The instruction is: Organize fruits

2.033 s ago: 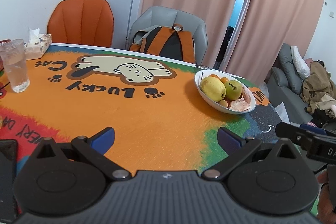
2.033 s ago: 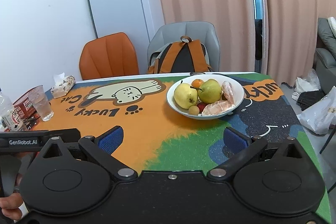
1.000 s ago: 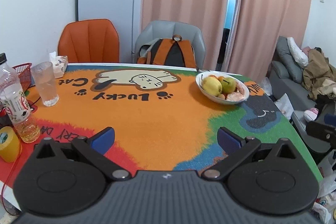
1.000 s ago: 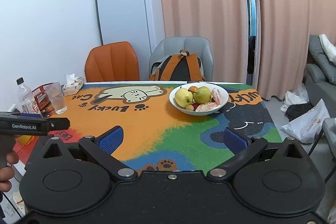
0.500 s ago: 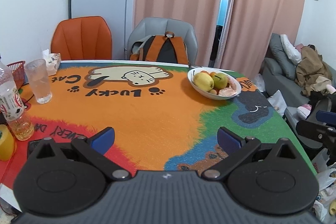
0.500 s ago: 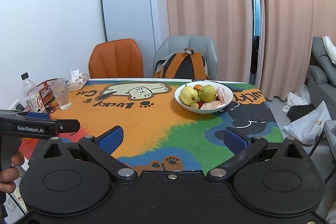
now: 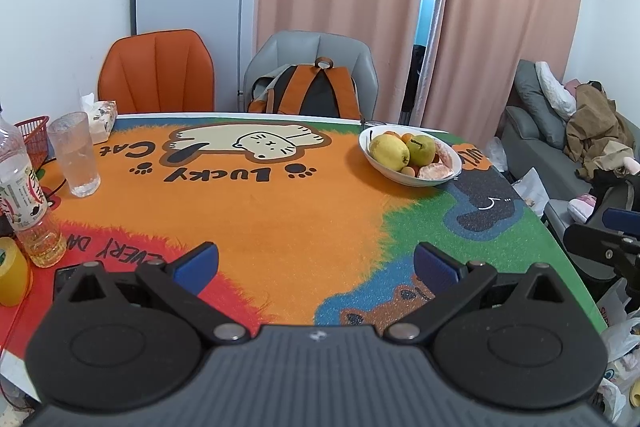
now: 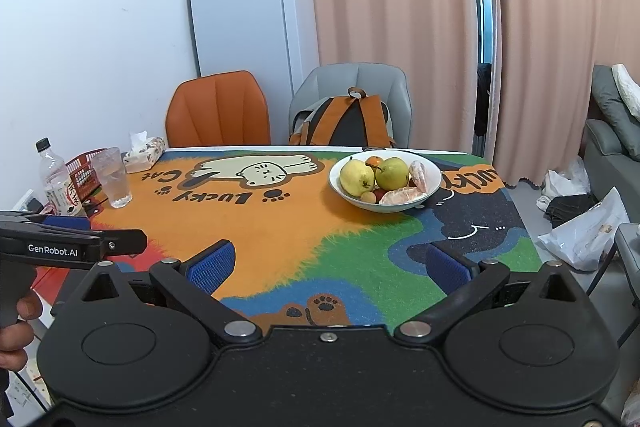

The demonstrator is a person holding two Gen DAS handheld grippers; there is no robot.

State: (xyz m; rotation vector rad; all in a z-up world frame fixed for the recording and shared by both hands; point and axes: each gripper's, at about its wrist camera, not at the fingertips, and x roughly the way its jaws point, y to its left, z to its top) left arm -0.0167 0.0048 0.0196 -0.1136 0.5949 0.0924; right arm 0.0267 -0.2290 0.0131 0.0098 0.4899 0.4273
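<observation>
A white bowl (image 7: 378, 163) (image 8: 340, 187) stands at the far right of the cat-print table mat. It holds a yellow pear (image 7: 389, 151) (image 8: 357, 177), a green pear (image 7: 421, 149) (image 8: 392, 172), peeled orange segments (image 7: 435, 171) (image 8: 403, 195) and small orange fruits. My left gripper (image 7: 316, 265) is open and empty over the near table edge. My right gripper (image 8: 327, 267) is open and empty, also at the near edge. Both are far from the bowl.
A glass (image 7: 75, 154), a bottle (image 7: 22, 195), yellow tape (image 7: 10, 271), a tissue box (image 7: 102, 119) and a red basket (image 7: 32, 133) stand along the left side. An orange chair (image 7: 158, 73) and a grey chair with a backpack (image 7: 312, 91) stand behind the table.
Both grippers have pulled back and up from the table, so the bowl looks smaller and farther than two seconds ago. Both stayed open. The fruits have not moved.
</observation>
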